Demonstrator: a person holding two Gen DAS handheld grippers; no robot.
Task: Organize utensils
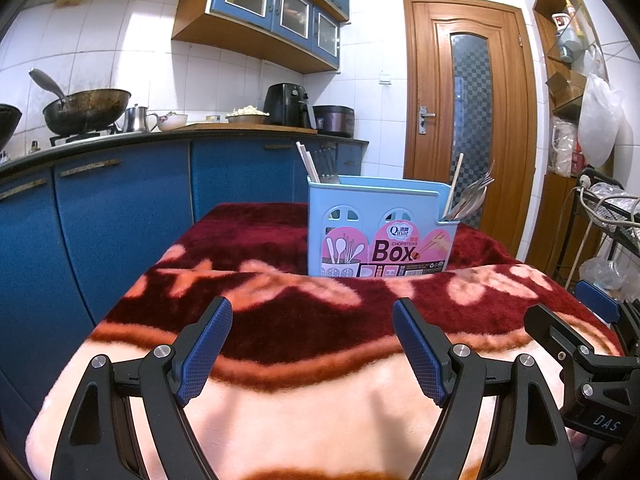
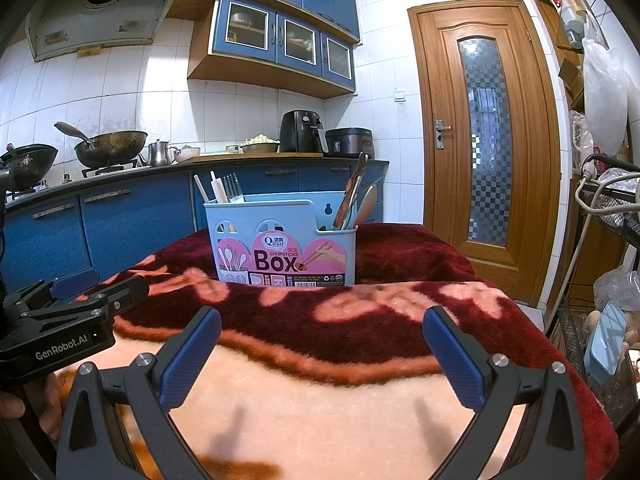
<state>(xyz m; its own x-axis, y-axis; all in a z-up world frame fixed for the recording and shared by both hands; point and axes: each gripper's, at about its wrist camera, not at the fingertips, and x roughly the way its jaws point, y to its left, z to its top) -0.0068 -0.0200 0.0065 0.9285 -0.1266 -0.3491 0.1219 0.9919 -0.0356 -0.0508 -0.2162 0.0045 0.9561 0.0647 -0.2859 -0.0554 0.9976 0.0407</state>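
Note:
A light blue chopstick box [image 1: 380, 228] with a pink "Box" label stands upright on a red and peach blanket [image 1: 280, 320]; it also shows in the right wrist view [image 2: 280, 240]. Its left compartment holds chopsticks [image 1: 308, 162] and a fork [image 2: 233, 189]. Its right compartment holds spoons and forks [image 1: 470, 196], seen as wooden spoons [image 2: 356, 200] in the right wrist view. My left gripper [image 1: 312, 320] is open and empty, short of the box. My right gripper [image 2: 322, 326] is open and empty, also short of the box.
Blue kitchen cabinets [image 1: 120, 220] and a counter with woks [image 1: 86, 110] and an air fryer [image 2: 300, 132] stand behind and left. A wooden door [image 2: 484, 140] is at the back right. A wire rack [image 2: 612, 216] with cables stands to the right.

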